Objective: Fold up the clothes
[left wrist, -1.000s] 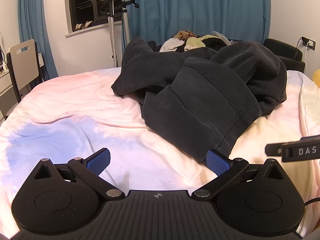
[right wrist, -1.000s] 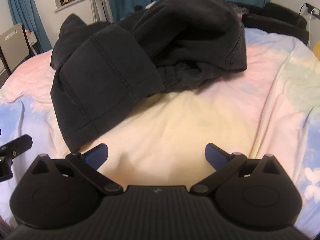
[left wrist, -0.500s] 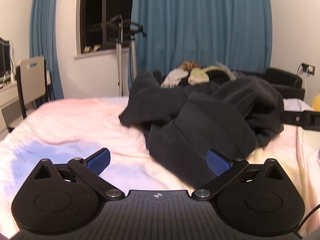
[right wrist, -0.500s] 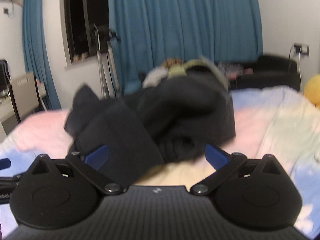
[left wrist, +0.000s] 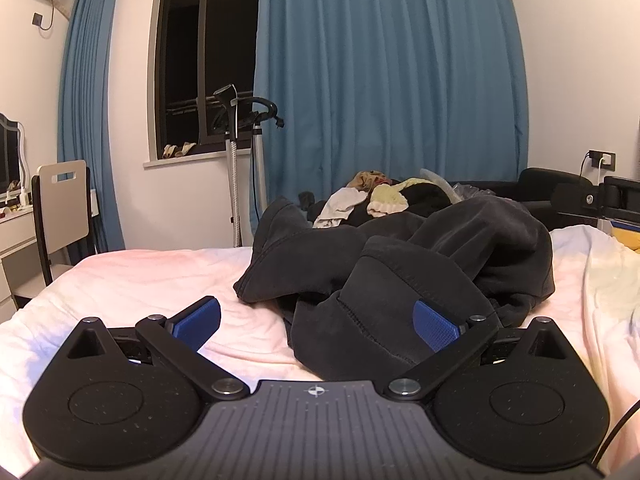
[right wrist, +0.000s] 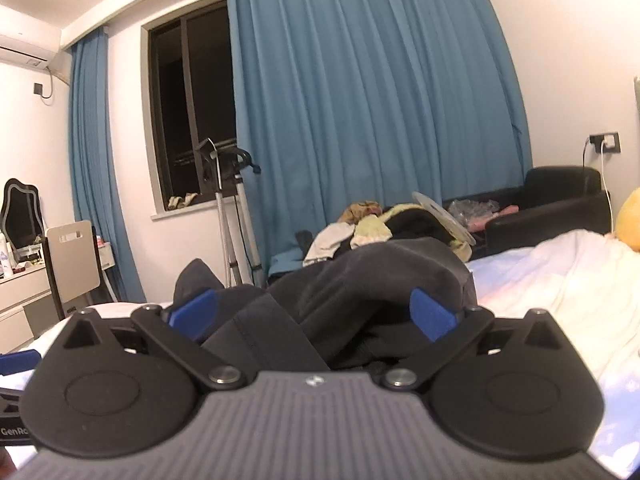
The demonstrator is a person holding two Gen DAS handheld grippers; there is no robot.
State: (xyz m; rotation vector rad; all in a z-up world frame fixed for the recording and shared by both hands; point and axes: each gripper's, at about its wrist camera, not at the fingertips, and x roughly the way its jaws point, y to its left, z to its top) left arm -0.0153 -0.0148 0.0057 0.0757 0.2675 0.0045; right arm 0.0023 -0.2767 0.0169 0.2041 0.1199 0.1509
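Note:
A crumpled black garment (left wrist: 404, 264) lies in a heap on the bed (left wrist: 152, 276), which has a pink, blue and yellow sheet. My left gripper (left wrist: 316, 322) is open, low over the sheet, its right pad in front of the garment's near hem and nothing gripped. In the right wrist view the same black garment (right wrist: 360, 280) fills the space just ahead of my right gripper (right wrist: 312, 314), which is open and level with the heap. The right gripper's body (left wrist: 600, 196) shows at the left wrist view's right edge.
A pile of mixed clothes (left wrist: 380, 200) lies behind the garment. Blue curtains (left wrist: 384, 92) and a dark window (left wrist: 200, 64) are at the back. A stand (left wrist: 240, 168) and a chair (left wrist: 62, 208) are on the left, a black sofa (right wrist: 552, 204) on the right.
Both grippers have tilted up from looking down at the bed to looking level across it. The garment lies where it was. Both stay open.

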